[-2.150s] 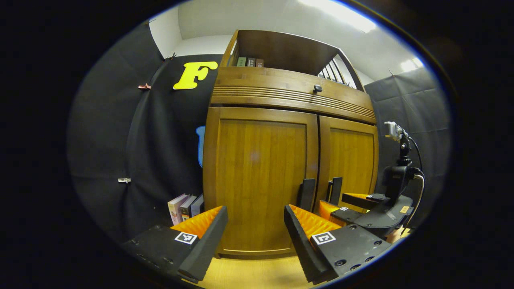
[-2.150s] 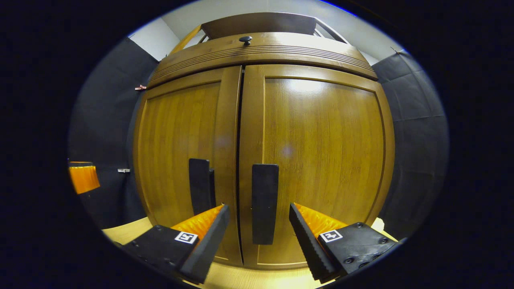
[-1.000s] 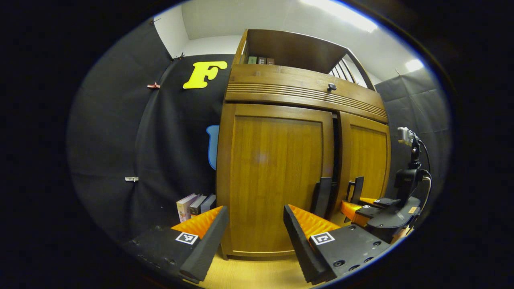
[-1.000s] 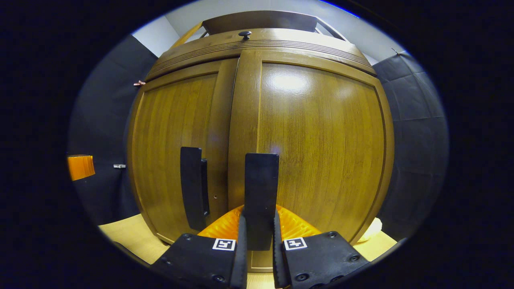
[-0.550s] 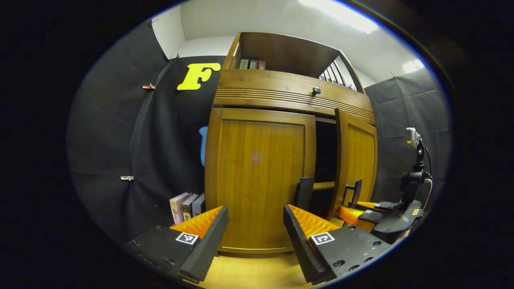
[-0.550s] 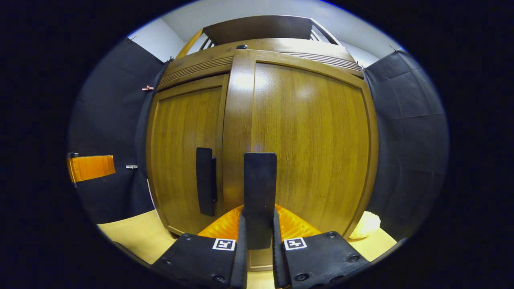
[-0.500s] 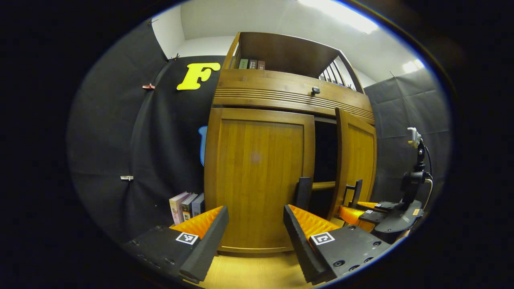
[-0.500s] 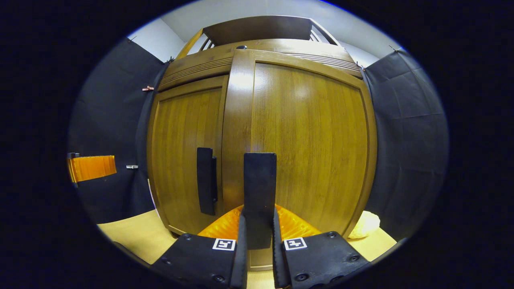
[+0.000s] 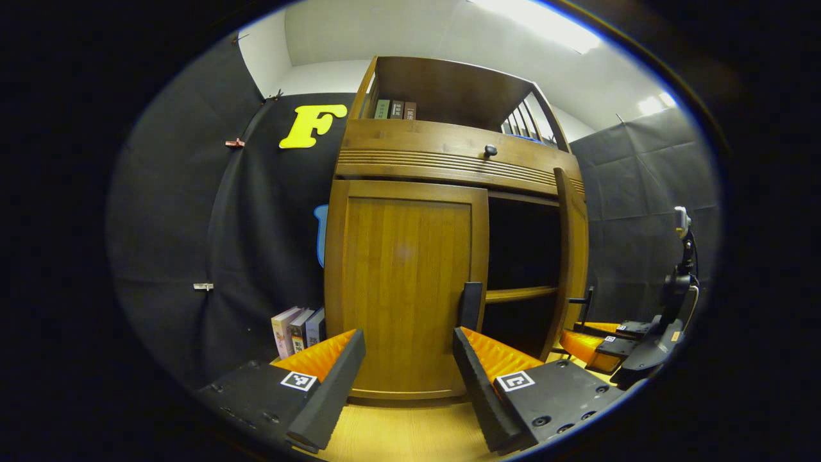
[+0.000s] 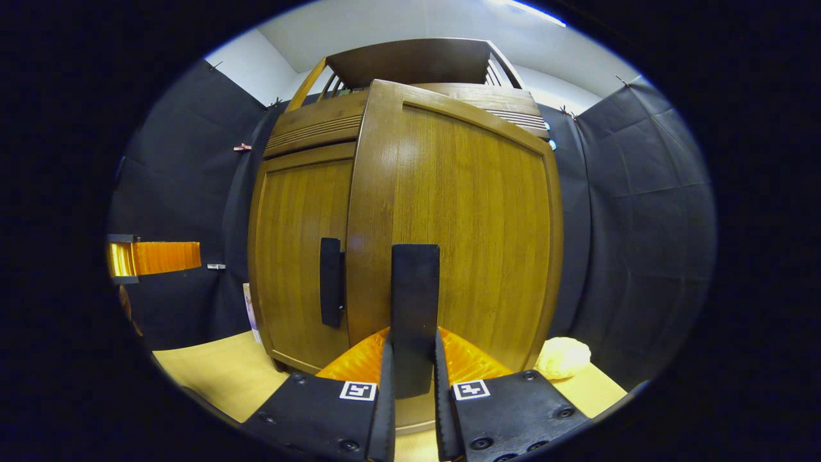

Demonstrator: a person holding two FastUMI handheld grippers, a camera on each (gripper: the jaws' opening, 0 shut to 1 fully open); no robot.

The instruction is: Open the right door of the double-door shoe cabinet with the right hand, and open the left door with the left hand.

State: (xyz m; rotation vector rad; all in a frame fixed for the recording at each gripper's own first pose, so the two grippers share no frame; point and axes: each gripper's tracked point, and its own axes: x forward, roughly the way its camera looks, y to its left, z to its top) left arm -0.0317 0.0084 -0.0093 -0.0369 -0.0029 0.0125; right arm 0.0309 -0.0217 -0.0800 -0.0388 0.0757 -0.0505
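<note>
Right door swung out, left door flush.
My right gripper clamps the right handle at 6 o'clock; left gripper gapes.

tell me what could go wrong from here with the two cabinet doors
The right hand-held gripper is clamped low on the right door's handle; swinging the right door wider could twist the handle out of the grip. The left hand-held gripper is open, short of the left door's handle, on the shut left door; it might close off-centre and slip.
</note>
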